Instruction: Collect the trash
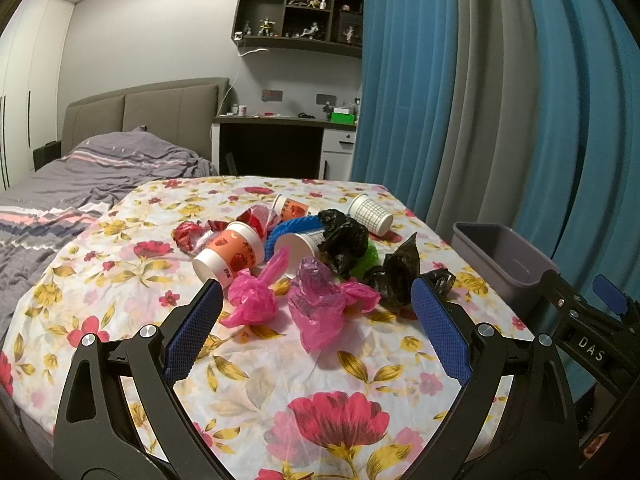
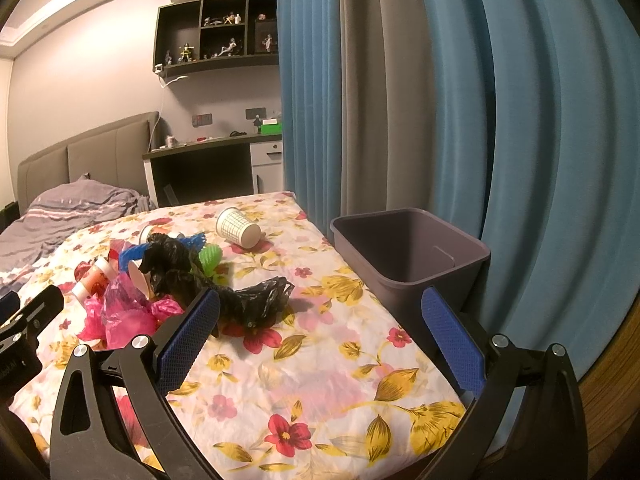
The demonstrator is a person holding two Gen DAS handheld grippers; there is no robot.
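Pickup not begun yet: left gripper [image 1: 316, 308] and right gripper [image 2: 320, 320] both spread wide, holding nothing. Trash pile mid-frame on floral cloth [image 1: 320, 380]: crinkly pink plastic bag [image 1: 250, 300], crumpled black bag [image 2: 256, 300], paper cups. Grey bin [image 2: 404, 256] at right, empty. Next, probably: close on nearest bag w/ soft pinch.

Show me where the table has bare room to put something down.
Free: the near floral cloth between the left tool and the pink bags; the strip beside the bin, ahead of the right tool. Crowded: the middle, with cups and black bags.
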